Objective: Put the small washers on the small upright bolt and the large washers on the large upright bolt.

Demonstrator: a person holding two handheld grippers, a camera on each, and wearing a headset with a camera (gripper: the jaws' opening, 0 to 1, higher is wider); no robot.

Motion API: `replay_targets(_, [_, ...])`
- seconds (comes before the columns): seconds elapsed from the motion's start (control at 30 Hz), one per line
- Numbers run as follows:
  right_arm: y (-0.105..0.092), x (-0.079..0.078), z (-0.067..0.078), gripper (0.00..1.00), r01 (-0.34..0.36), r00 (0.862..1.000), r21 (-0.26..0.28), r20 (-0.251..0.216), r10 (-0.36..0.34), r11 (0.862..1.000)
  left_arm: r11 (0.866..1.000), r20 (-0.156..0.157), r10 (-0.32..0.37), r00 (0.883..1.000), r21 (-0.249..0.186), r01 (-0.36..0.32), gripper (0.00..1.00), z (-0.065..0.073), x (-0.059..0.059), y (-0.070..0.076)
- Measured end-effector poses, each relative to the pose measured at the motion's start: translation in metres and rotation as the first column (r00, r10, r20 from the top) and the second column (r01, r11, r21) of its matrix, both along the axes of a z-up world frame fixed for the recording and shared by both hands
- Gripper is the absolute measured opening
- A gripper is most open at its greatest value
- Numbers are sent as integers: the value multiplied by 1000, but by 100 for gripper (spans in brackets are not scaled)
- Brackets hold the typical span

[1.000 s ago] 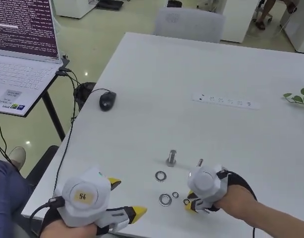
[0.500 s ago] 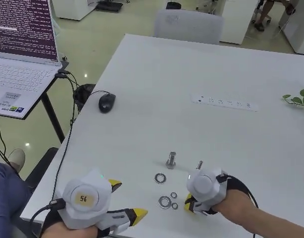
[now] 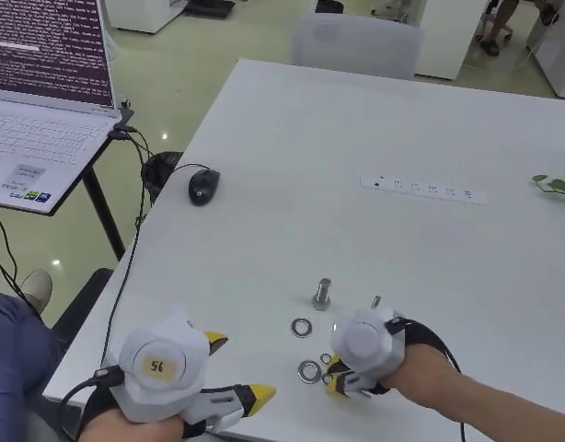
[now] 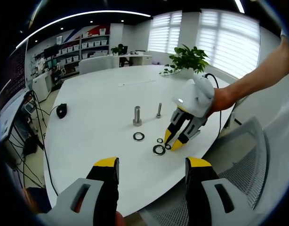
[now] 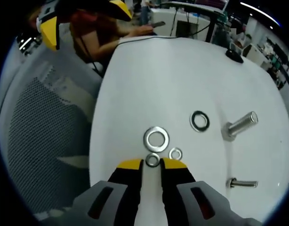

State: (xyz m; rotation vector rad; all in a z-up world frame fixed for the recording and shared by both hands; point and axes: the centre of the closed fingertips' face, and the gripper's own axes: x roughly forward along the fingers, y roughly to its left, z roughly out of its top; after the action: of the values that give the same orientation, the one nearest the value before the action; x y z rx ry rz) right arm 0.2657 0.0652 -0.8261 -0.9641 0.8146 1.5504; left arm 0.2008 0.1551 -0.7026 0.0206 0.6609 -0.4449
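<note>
The small steel washer [image 5: 153, 155], probably slippery, is being pinched at its rim by right tongs [image 5: 153, 164]; open left tongs [image 4: 152, 165] are being held empty.

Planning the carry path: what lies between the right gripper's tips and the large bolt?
Right gripper view: a loose small washer lies between right gripper and large bolt.

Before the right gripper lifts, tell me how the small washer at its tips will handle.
The small washer is thin, flat metal lying flush on the table, so probably stiff and light but hard to get under. Its shiny rim may slip from the tips of the right gripper. Dropped on edge, the round ring could roll.
</note>
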Motion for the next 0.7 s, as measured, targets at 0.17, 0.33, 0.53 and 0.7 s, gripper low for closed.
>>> replay_targets(0.17, [0,1,-1,15,-16,1000,-9,18,16,1000,1000,0,2,1000,0,-2,56,-1,0,1])
replay_targets(0.33, [-1,1,0,15,-11,1000,-3,16,12,1000,1000,1,10,1000,2,-10,56,0,-1,5])
replay_targets(0.53, [-3,0,-1,18,-25,1000,-12,15,25,1000,1000,-1,18,1000,2,-18,56,0,-2,8])
replay_targets(0.7, [-4,0,0,19,-29,999,-16,13,29,999,1000,-3,15,1000,2,-15,56,-1,-2,7])
